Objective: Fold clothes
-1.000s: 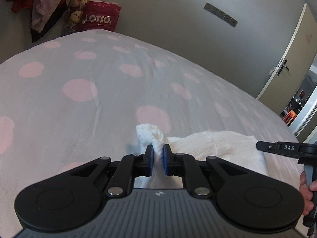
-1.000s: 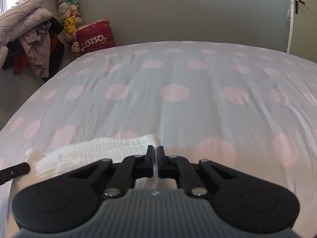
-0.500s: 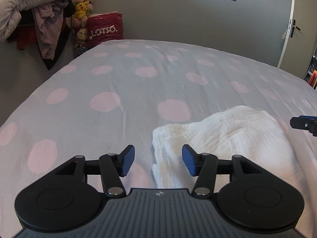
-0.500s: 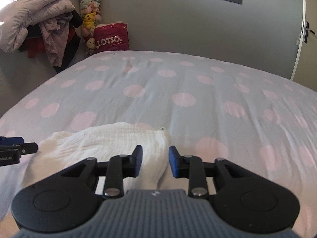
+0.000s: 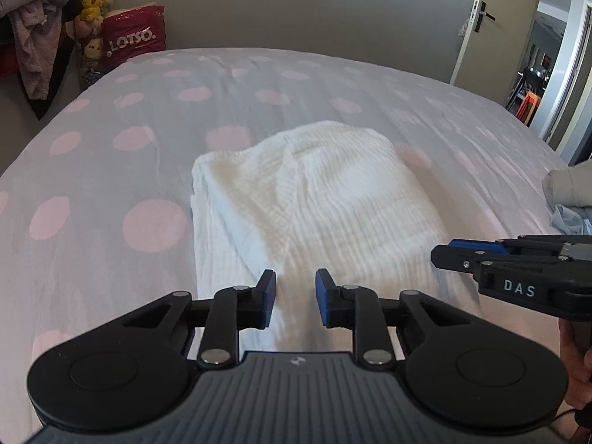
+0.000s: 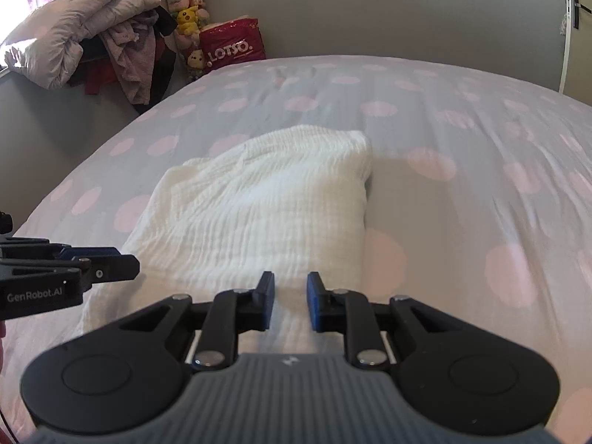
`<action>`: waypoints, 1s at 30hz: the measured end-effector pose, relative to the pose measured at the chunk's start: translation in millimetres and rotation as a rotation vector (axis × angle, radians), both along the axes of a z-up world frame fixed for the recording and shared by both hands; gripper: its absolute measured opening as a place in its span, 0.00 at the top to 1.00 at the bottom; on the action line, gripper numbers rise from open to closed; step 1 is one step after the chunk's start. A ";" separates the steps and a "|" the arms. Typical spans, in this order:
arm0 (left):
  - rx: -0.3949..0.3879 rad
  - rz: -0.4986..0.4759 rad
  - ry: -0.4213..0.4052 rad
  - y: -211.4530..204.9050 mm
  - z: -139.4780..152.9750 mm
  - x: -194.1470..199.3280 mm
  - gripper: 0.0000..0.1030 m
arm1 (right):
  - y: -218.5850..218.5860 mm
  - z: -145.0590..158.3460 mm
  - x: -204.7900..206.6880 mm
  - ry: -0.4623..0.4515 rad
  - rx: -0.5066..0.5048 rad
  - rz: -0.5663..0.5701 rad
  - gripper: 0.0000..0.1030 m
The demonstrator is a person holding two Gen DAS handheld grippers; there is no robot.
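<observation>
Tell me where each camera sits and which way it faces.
Left wrist: on the left gripper, looking along its open fingers over the white cloth on the dotted bed; the right gripper and a bit of hand show at right.
Right wrist: on the right gripper, looking across the same cloth; the left gripper shows at left.
Shared: cloth, bed, the red LOTSO bag and grey wall.
</observation>
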State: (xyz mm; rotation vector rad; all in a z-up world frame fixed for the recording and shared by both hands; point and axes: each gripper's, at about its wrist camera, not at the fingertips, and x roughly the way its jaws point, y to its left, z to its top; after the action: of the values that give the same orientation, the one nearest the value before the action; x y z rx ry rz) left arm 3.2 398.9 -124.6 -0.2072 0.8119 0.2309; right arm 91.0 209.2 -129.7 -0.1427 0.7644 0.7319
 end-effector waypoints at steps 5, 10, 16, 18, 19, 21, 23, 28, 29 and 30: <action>0.041 -0.002 0.098 -3.7 -15.3 -3.0 0.83 | -11.8 -17.9 -10.4 0.030 -0.014 -0.019 0.79; 0.023 0.052 0.141 10.7 -24.8 -9.4 0.82 | -17.6 -31.4 -15.4 0.048 -0.047 -0.013 0.81; 0.047 0.111 0.078 9.4 -5.1 -29.9 0.80 | -37.4 -22.0 -34.1 0.004 -0.029 -0.029 0.79; 0.027 0.111 0.067 6.9 0.8 -36.5 0.79 | -44.3 -12.0 -43.2 -0.016 0.004 -0.011 0.79; 0.014 0.109 0.064 5.5 3.4 -39.6 0.77 | -46.2 -8.0 -47.8 -0.024 0.018 0.001 0.79; -0.010 0.105 0.057 2.8 8.7 -45.8 0.74 | -46.0 -3.9 -56.6 -0.034 0.035 0.028 0.79; -0.024 0.084 0.062 -5.8 12.2 -49.5 0.74 | -42.7 -4.6 -63.5 -0.028 0.039 0.051 0.79; 0.020 0.077 0.145 -18.4 2.3 -41.1 0.77 | -30.6 -18.0 -68.8 0.006 0.010 0.072 0.79; 0.023 0.082 0.163 -19.8 -3.0 -38.5 0.79 | -27.9 -21.3 -67.2 0.014 0.002 0.071 0.79; 0.027 0.088 0.179 -20.4 -7.4 -36.9 0.79 | -25.2 -24.7 -65.7 0.022 -0.006 0.070 0.79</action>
State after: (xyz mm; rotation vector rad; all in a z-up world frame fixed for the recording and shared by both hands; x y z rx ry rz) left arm -33.7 378.4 -132.0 -0.1989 0.9779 0.3465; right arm 25.3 184.0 -154.4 -0.1677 0.7854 0.7991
